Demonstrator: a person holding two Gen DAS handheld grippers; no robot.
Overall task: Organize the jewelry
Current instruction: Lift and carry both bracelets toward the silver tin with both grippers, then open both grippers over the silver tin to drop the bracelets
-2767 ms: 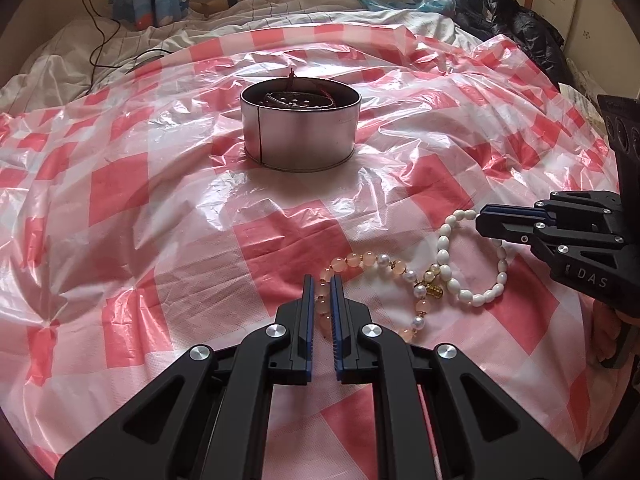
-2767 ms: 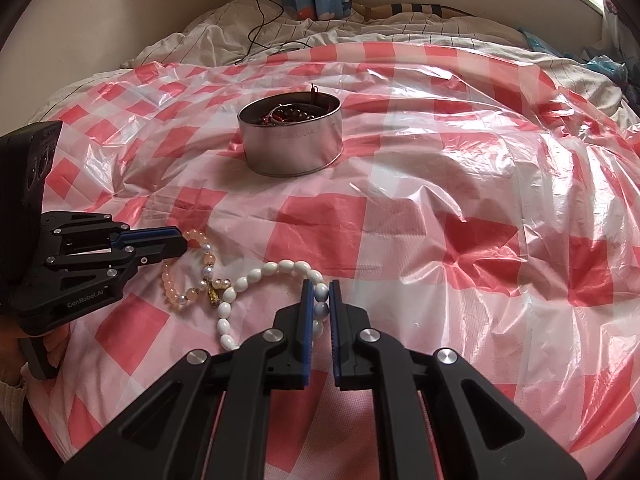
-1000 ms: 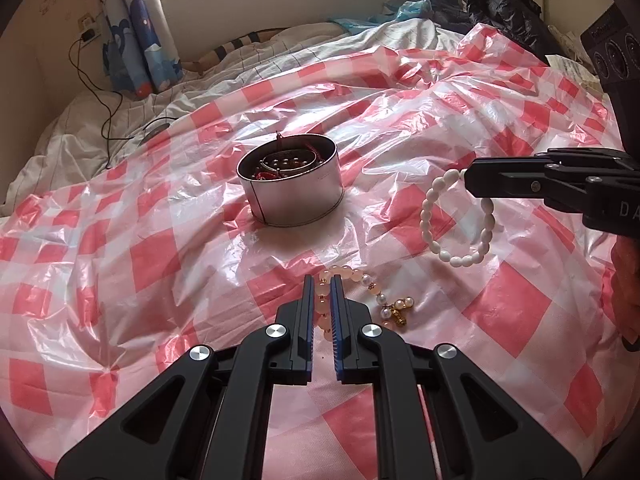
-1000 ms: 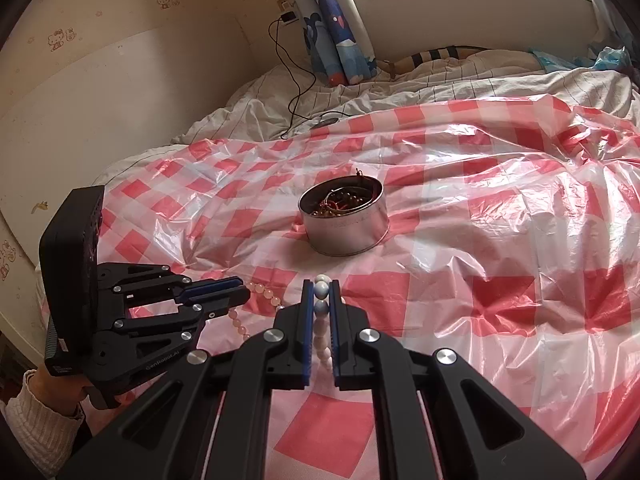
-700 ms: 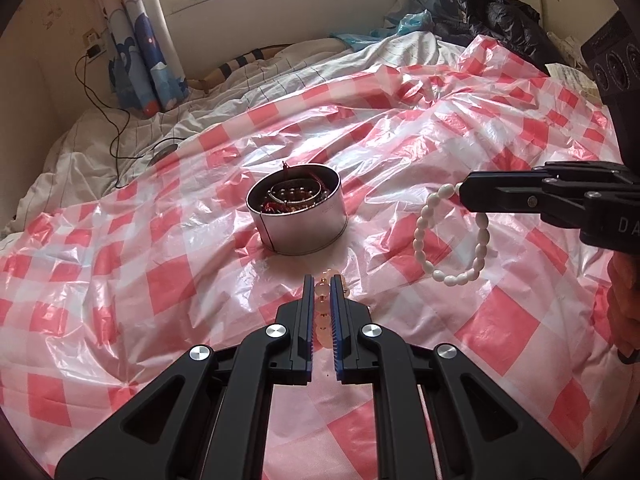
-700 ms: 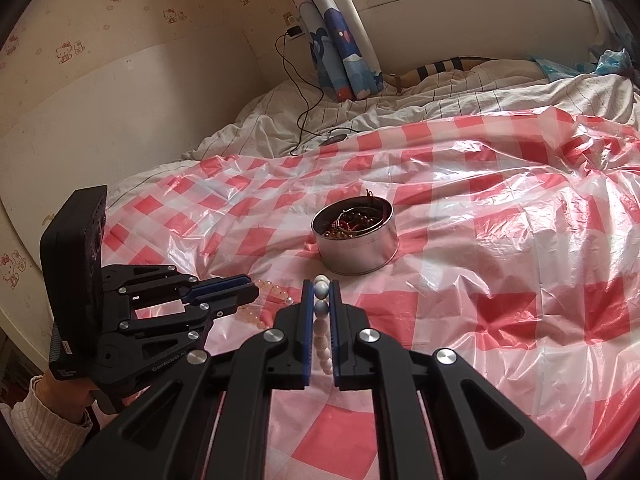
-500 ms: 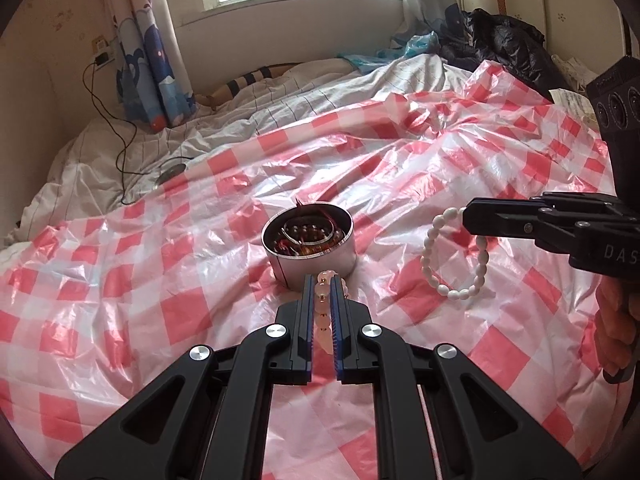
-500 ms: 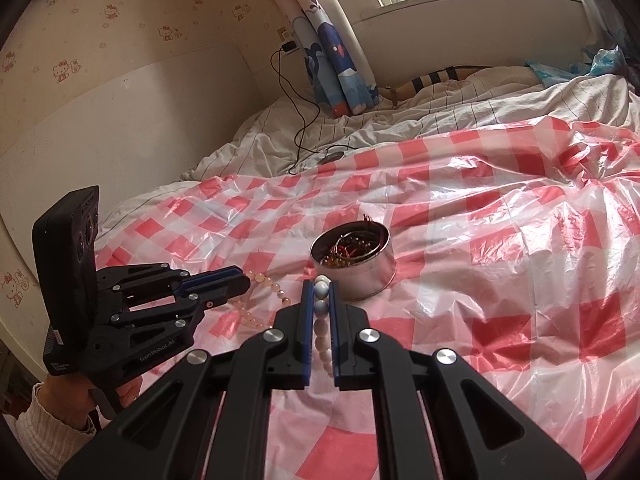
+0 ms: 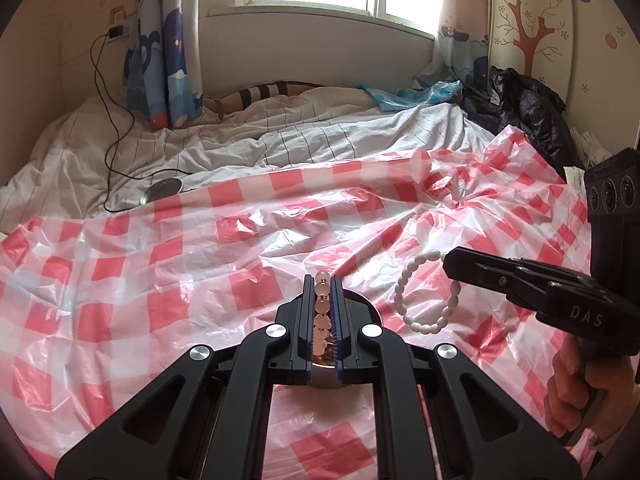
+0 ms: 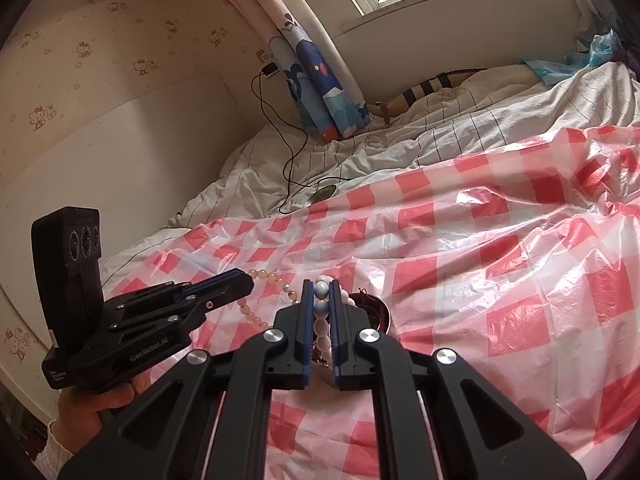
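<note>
Where both bracelets lay on the bed before, each now hangs lifted: pink bracelet point(image 9: 322, 312) pinched in left claw point(image 9: 322, 280), white bracelet point(image 9: 424, 294) in right claw point(image 10: 321, 285). Both are above the tin point(image 10: 376, 312); drop-in judged next.

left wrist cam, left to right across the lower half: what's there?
left gripper shut on the pink bead bracelet → white bead bracelet hanging as a loop → right gripper holding it → person's hand at the right edge.
</note>
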